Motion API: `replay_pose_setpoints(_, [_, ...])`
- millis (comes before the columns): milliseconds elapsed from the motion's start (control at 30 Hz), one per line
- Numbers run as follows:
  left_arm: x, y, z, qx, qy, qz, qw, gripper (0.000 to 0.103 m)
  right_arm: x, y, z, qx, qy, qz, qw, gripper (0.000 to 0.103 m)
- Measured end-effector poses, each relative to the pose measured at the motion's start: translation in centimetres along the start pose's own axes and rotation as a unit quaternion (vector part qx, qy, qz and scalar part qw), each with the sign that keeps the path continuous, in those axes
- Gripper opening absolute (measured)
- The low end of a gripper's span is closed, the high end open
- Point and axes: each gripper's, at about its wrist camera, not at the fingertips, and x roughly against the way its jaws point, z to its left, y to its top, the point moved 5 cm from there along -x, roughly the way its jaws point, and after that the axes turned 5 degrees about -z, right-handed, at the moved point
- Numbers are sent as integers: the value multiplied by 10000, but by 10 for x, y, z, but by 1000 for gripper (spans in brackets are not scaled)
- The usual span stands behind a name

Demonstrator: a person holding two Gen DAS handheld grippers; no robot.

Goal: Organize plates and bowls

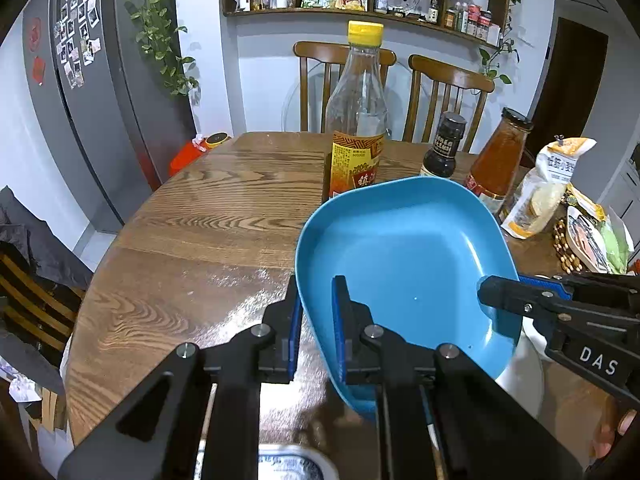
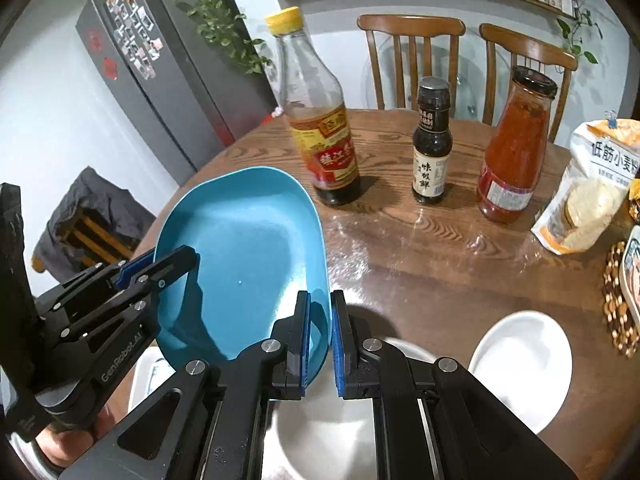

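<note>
Both the left gripper (image 1: 316,328) and right gripper (image 1: 492,292) clamp the blue plate (image 1: 404,248) above the wooden table (image 1: 200,216).

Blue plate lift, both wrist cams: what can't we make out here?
- Table under the blue plate: hidden by the plate, both views.
- White dish below the right gripper: mostly covered by gripper frame, shape unclear.
- White item, left wrist view: behind plate and right gripper.
- Printed object: cut by bottom edge.
- Shelf jars: labels too small.
</note>
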Motion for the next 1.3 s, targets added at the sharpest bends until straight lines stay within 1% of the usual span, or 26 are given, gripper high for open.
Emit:
replay_pose_setpoints(233, [29,-10,3,-82,29,-134,9999,13,21,-21,14,-36,83,-81,9999,12])
replay_pose_setpoints(767, [80,-39,3,-301,151,-352,9988,13,61,-72,40,-120,265,-169,9994,12])
replay_pose_setpoints(1000, [93,-59,7,-300,161,-303,9990,14,68,-93,49,-199,399,-90,9990,12])
replay_pose_setpoints(1300, [107,-82,13,-324,294,-244,9987,13,65,-114,63,-189,555,70,9983,12])
